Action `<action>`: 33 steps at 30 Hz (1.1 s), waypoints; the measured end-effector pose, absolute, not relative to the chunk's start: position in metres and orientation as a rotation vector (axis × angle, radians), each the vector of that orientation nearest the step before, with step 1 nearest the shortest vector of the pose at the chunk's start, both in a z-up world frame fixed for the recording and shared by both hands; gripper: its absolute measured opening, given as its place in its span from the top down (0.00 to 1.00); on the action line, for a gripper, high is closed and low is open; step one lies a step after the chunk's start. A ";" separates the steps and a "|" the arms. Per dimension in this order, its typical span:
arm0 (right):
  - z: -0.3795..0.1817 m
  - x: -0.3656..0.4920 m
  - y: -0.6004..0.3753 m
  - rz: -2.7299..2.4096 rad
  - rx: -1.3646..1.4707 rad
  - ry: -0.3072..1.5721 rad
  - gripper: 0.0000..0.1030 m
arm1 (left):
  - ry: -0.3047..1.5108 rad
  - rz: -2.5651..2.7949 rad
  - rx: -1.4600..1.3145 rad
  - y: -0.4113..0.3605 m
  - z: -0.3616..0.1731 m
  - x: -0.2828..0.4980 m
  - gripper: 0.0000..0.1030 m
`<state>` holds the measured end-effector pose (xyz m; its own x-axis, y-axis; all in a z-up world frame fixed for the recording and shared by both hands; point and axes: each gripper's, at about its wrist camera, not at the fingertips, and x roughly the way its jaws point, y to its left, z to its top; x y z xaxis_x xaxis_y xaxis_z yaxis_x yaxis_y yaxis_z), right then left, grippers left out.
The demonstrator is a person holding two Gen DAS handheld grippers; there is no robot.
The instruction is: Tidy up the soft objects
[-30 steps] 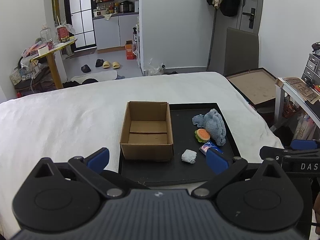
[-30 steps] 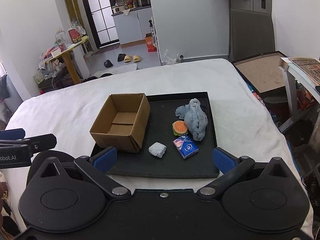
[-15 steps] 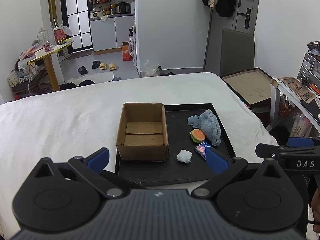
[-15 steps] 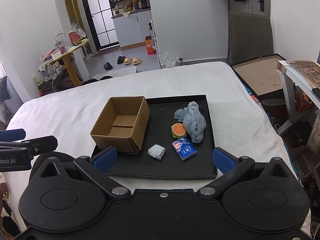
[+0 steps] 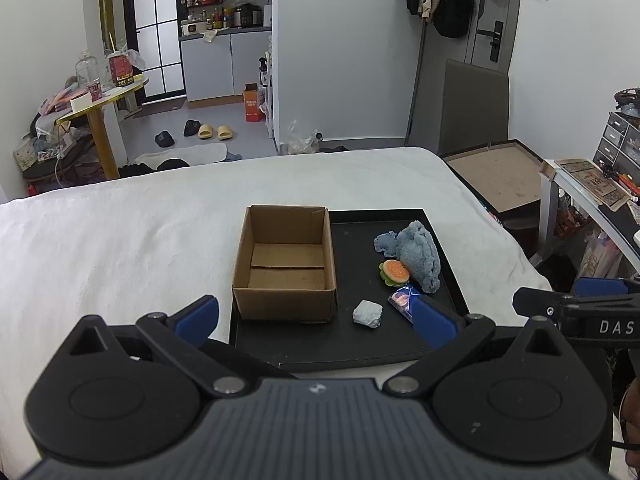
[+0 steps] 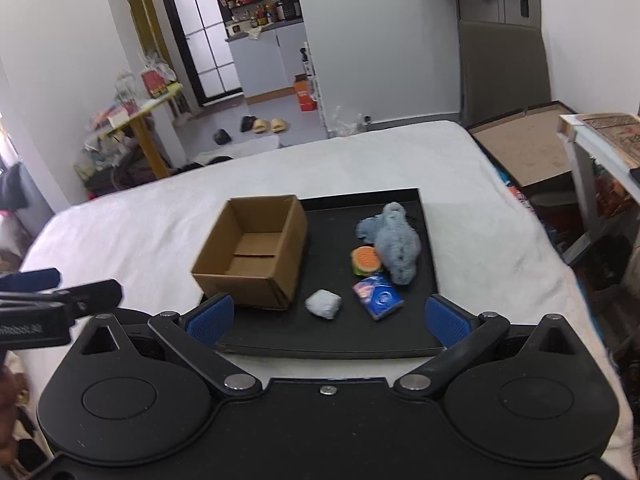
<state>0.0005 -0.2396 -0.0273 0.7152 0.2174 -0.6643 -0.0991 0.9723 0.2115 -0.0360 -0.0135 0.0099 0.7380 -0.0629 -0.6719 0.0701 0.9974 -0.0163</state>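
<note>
A black tray lies on the white bed. On its left part stands an empty open cardboard box. To the right lie a blue-grey plush toy, a small burger toy, a blue packet and a pale grey soft lump. My left gripper hovers open before the tray's near edge. My right gripper is open too, short of the lump and packet, holding nothing.
The white bed spreads left of the tray. Right of it stand a white side table and a flat brown box on the floor. A yellow table and slippers lie beyond the bed.
The right gripper has moved closer to the tray and turned slightly, blurring its view. The left gripper drifted back a little; the objects have not moved.
</note>
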 end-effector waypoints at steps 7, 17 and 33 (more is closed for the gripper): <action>-0.028 -0.001 -0.236 0.157 0.139 0.756 0.00 | 0.741 -0.064 0.008 -0.010 0.009 -0.037 0.01; -0.028 -0.001 -0.233 0.149 0.127 0.756 0.00 | 0.747 -0.059 0.004 -0.008 0.010 -0.036 0.01; -0.033 0.002 -0.234 0.140 0.122 0.767 0.00 | 0.758 -0.054 0.006 -0.004 0.004 -0.029 0.01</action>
<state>0.0023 -0.2338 -0.0335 0.7114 0.1706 -0.6818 -0.0818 0.9836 0.1608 -0.0293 -0.0041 0.0045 0.7248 -0.0467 -0.6874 0.0507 0.9986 -0.0144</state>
